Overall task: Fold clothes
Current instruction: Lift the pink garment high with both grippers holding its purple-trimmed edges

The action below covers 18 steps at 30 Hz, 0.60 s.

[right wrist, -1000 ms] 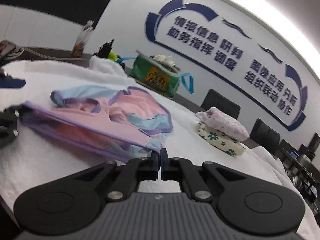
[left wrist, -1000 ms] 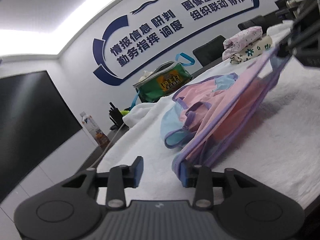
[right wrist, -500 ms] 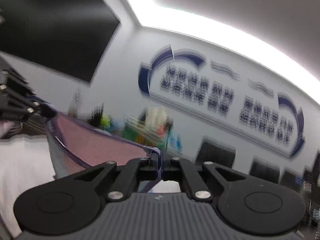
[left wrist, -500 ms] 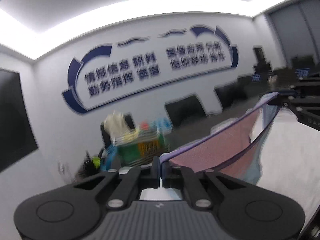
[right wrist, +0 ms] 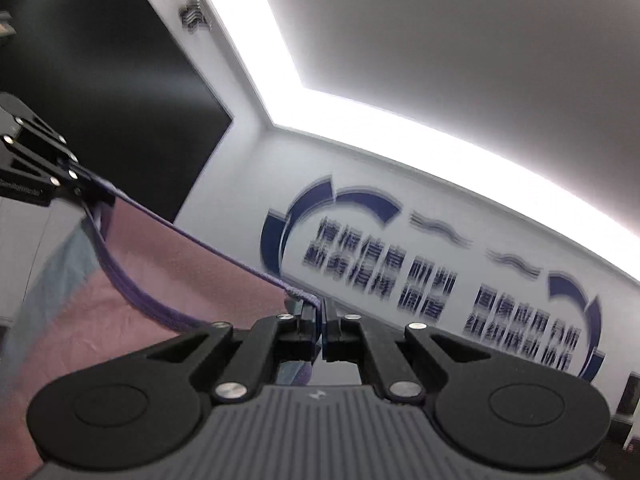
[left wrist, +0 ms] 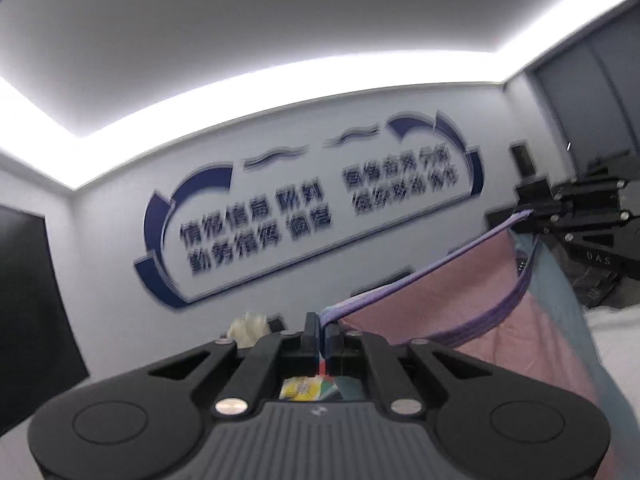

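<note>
A pink garment [left wrist: 448,304] with purple trim and light blue panels hangs in the air, stretched between both grippers. My left gripper [left wrist: 322,326] is shut on one end of its purple hem. My right gripper [right wrist: 320,320] is shut on the other end of the hem; the garment [right wrist: 160,276] hangs down to its left. In the left wrist view the right gripper [left wrist: 536,212] shows at the far right holding the hem. In the right wrist view the left gripper [right wrist: 80,188] shows at the far left. The table is mostly hidden.
Both cameras tilt up at the wall with blue lettering [left wrist: 304,216] and the lit ceiling. A dark screen [right wrist: 104,92] is on the left wall. A strip of white table cover [left wrist: 616,344] shows at the right; a green bag's top [left wrist: 248,326] peeks behind my left gripper.
My left gripper has closed on the hem. Both grippers have lifted the garment off the table, and both views have swung up towards wall and ceiling.
</note>
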Tool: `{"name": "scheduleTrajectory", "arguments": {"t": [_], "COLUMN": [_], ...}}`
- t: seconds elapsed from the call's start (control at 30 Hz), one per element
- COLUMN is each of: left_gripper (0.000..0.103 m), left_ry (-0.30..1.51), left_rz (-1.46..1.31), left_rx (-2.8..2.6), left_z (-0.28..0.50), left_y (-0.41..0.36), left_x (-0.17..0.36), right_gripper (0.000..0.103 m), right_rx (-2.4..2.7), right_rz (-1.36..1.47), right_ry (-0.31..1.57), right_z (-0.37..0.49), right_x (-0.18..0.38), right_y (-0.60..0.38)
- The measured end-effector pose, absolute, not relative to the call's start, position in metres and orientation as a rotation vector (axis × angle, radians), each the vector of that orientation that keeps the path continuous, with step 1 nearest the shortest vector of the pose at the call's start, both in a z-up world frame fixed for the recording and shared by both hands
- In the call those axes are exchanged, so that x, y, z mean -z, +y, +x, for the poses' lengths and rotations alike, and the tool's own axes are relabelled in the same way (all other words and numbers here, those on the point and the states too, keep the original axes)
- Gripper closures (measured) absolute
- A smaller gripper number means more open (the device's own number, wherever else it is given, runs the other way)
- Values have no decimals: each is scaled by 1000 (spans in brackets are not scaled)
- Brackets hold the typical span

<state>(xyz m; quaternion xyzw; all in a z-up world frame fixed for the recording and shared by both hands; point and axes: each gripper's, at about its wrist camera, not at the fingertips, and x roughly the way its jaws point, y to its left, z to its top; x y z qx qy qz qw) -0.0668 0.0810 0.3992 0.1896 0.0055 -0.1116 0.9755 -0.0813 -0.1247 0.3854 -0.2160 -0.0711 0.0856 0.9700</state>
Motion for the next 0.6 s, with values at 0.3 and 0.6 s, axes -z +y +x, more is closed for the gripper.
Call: {"name": "scheduleTrajectory", "arguments": {"t": [0.3,0.6], "left_gripper": [101,100], "left_ry": [-38,-178], "left_rz": [505,537], "left_rx": [49,121], "left_z": [6,-109], "left_y": [68,57], "left_x": [-401,-386], "right_gripper": [102,101], "right_rx": [-104,-155], "right_rz": [-432,-418], "right_ry": [-45,-273], "right_z": [52,-69], "right_x": [-357,-362], "right_y": [-81,-117]}}
